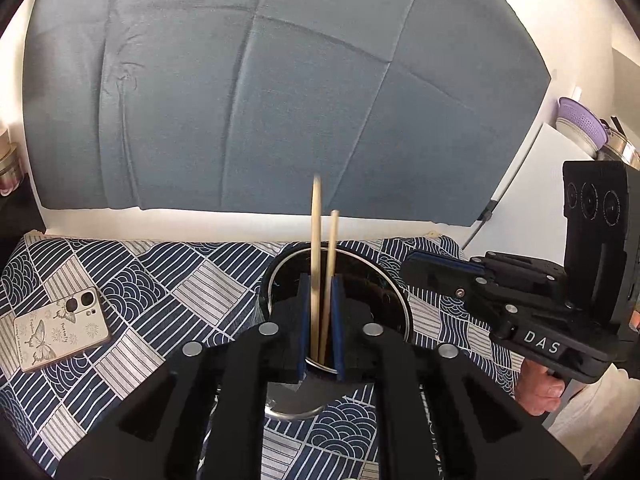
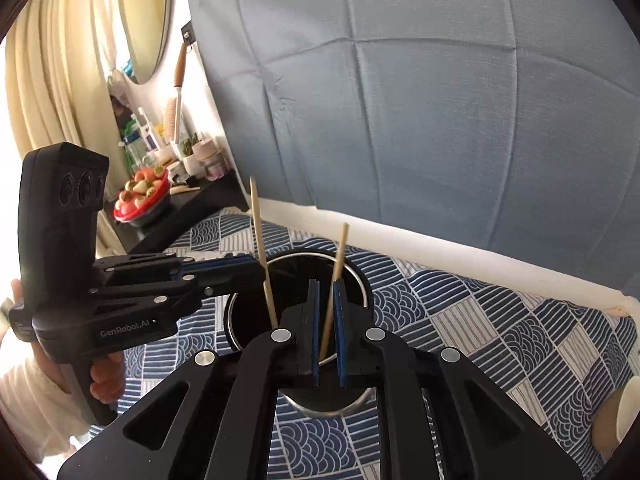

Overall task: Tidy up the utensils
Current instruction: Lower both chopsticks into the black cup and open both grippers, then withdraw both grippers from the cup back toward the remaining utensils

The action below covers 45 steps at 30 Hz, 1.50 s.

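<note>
**Two chopsticks standing in the steel cup**

Both grippers hang over a round, dark-lined stainless steel cup (image 1: 394, 292) on the blue-and-white patterned cloth (image 1: 168, 280). Two pale wooden chopsticks (image 1: 316, 264) stand upright in it. The left gripper (image 1: 320, 320) has its blue pads narrowly parted with the sticks loose between them. The right gripper (image 2: 326, 328) stands nearly closed around one stick; a grip cannot be told. Farther left lies a butterfly-patterned phone (image 1: 60, 330).
</note>
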{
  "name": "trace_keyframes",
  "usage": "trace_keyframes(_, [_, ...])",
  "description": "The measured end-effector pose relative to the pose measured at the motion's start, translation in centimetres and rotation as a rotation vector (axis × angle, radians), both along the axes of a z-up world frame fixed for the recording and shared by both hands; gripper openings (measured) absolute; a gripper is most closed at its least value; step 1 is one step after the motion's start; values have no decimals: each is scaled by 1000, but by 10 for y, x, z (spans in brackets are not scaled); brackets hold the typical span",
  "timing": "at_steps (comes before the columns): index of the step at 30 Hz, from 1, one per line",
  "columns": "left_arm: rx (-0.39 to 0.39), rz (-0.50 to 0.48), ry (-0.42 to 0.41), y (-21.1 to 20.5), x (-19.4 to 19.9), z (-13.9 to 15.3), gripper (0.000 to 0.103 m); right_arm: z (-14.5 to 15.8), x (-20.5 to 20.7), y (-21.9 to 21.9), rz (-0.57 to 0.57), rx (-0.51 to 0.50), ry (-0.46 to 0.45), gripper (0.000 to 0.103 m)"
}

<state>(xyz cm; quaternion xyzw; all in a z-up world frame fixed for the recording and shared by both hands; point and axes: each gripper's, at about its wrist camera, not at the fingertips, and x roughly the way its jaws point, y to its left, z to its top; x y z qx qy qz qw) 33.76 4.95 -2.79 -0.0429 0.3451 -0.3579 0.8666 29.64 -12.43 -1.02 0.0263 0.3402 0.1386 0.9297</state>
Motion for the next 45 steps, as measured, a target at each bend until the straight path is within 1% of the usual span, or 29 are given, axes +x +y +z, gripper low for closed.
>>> trace_keyframes(1, [1, 3, 1, 3, -1, 1, 32, 1, -2, 0, -9, -6, -1, 10])
trace_keyframes(2, [-1, 7, 1, 5, -3, 2, 37, 1, -6, -1, -10, -6, 3, 20])
trace_keyframes(3, [-5, 10, 0, 8, -5, 2, 42, 2, -10, -3, -13, -8, 6, 27])
trace_keyframes(4, [-6, 14, -1, 11, -6, 3, 48, 2, -15, -5, -23, -16, 2, 39])
trace_keyframes(5, [-5, 17, -5, 13, -8, 2, 51, 2, -20, -5, -31, -28, -6, 43])
trace_keyframes(6, [-1, 22, -12, 16, -10, 2, 57, 2, -25, -5, -32, -41, -9, 43])
trace_keyframes(7, [6, 27, -14, 18, -11, 1, 60, 2, -29, -4, -32, -57, -7, 45])
trace_keyframes(9, [22, 28, 5, 21, -12, -3, 65, -1, -36, -3, -38, -82, 5, 51])
trace_keyframes(11, [38, 25, 10, 22, -14, -6, 71, -3, -44, -3, -41, -91, 9, 64])
trace_keyframes(12, [48, 21, 15, 22, -14, -8, 75, -5, -48, -4, -46, -96, 10, 67])
trace_keyframes(13, [58, 20, 17, 22, -15, -10, 77, -7, -52, -4, -53, -98, 15, 73])
trace_keyframes(14, [68, 23, 18, 22, -16, -11, 79, -9, -55, -5, -56, -97, 22, 76])
trace_keyframes(15, [80, 30, 20, 22, -17, -13, 85, -11, -58, -6, -55, -93, 29, 76])
trace_keyframes(16, [90, 39, 21, 23, -19, -15, 91, -13, -60, -7, -54, -90, 38, 78])
trace_keyframes(17, [94, 46, 19, 23, -20, -16, 92, -15, -63, -8, -51, -92, 48, 82])
trace_keyframes(18, [94, 45, 19, 23, -22, -18, 93, -17, -66, -8, -47, -96, 52, 83])
trace_keyframes(19, [98, 43, 24, 23, -24, -20, 98, -19, -68, -9, -45, -102, 56, 83])
trace_keyframes(22, [127, 48, 30, 20, -29, -30, 97, -28, -76, -12, -37, -109, 84, 84])
trace_keyframes(24, [146, 42, 51, 17, -31, -36, 97, -35, -80, -13, -38, -112, 110, 84])
trace_keyframes(29, [189, 28, 82, 12, -37, -50, 97, -62, -90, -20, -65, -129, 193, 85])
trace_keyframes(37, [227, 1, 145, 8, -50, -75, 97, -102, -111, -26, -91, -150, 305, 85])
trace_keyframes(39, [230, -20, 163, 8, -54, -79, 97, -106, -117, -25, -94, -149, 317, 85])
trace_keyframes(42, [264, -50, 167, 6, -59, -87, 97, -109, -128, -22, -103, -158, 318, 85])
trace_keyframes(45, [281, -82, 185, 6, -64, -95, 97, -111, -136, -21, -116, -139, 323, 85])
